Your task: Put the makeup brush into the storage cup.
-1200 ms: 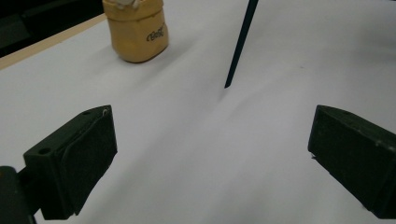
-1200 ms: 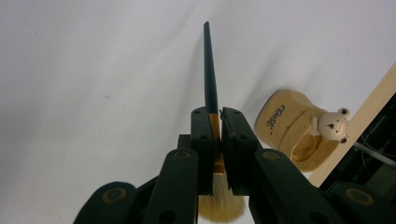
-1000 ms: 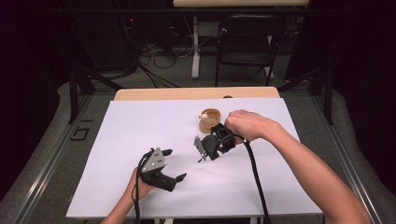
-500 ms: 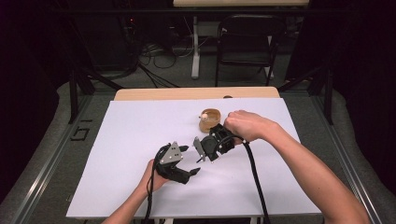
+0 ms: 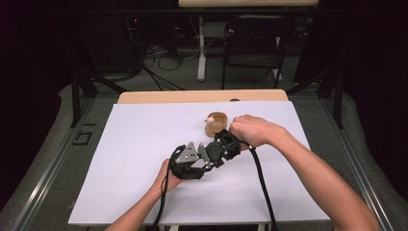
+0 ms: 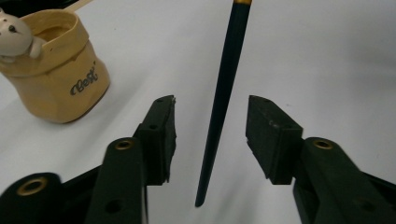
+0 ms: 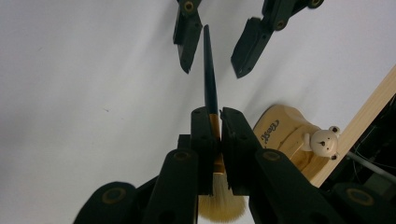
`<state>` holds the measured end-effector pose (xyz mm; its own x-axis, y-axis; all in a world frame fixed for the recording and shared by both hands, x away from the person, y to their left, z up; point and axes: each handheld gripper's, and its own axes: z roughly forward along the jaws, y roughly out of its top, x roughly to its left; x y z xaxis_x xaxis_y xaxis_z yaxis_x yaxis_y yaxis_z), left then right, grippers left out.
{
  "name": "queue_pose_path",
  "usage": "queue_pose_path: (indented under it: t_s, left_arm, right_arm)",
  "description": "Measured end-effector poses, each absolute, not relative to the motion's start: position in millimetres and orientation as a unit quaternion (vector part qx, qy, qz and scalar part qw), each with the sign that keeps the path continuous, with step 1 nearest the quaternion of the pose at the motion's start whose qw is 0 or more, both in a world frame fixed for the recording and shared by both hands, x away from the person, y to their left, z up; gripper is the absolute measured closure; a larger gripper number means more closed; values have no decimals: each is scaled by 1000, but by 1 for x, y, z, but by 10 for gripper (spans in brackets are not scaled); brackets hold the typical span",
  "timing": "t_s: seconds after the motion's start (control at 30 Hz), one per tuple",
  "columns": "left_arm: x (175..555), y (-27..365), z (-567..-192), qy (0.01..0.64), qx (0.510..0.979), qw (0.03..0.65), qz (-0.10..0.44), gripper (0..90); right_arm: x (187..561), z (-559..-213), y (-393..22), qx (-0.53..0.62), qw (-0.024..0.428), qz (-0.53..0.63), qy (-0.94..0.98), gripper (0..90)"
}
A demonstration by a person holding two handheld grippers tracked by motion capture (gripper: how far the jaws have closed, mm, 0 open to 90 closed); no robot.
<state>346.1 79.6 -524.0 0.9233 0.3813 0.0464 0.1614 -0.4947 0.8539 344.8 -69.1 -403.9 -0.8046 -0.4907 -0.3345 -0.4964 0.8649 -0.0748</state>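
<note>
A brush with a dark tapered handle [image 7: 208,70], gold ferrule and pale bristles [image 7: 222,205] is held just above the white sheet. My right gripper [image 7: 214,112] is shut on it at the ferrule. My left gripper [image 6: 210,105] faces it with the handle's thin end [image 6: 223,93] between its jaws. Those jaws have just been closing, and a gap shows on both sides of the handle. In the high view the left gripper [image 5: 204,166] and right gripper [image 5: 211,154] meet at mid-table. A wooden cup [image 5: 216,123] with a small white bear [image 6: 11,37] stands just behind.
The white sheet [image 5: 134,144] covers the table, whose wooden far edge [image 5: 192,96] shows beyond it. A cable trails from each gripper toward the near edge. A chair [image 5: 252,43] and floor cables lie behind the table.
My left gripper has slid right across the sheet to the right gripper and its jaws have narrowed around the handle's thin end. The right hand has not moved.
</note>
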Motion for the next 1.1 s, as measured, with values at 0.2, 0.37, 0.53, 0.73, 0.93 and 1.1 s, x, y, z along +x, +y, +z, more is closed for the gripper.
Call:
queue_pose_path:
  t_s: [0.2, 0.37, 0.53, 0.73, 0.93, 1.1]
  left_arm:
    - [349, 77, -524, 147, 853, 489, 102, 712]
    - [350, 77, -527, 137, 849, 501, 99, 798]
    - [348, 74, -528, 131, 852, 498, 98, 831]
    - [349, 77, -528, 133, 850, 501, 95, 836]
    - [349, 84, -527, 142, 852, 495, 96, 836]
    - [349, 87, -528, 144, 853, 493, 95, 835]
  right_arm:
    - [344, -407, -68, -260, 170, 11, 951, 839]
    - [344, -409, -69, -261, 172, 16, 950, 839]
    - [347, -409, -70, -254, 175, 15, 951, 834]
    - [351, -409, -74, -210, 182, 54, 959, 519]
    - [359, -403, -95, -144, 183, 151, 961, 211]
    - [365, -407, -118, -92, 175, 204, 959, 154]
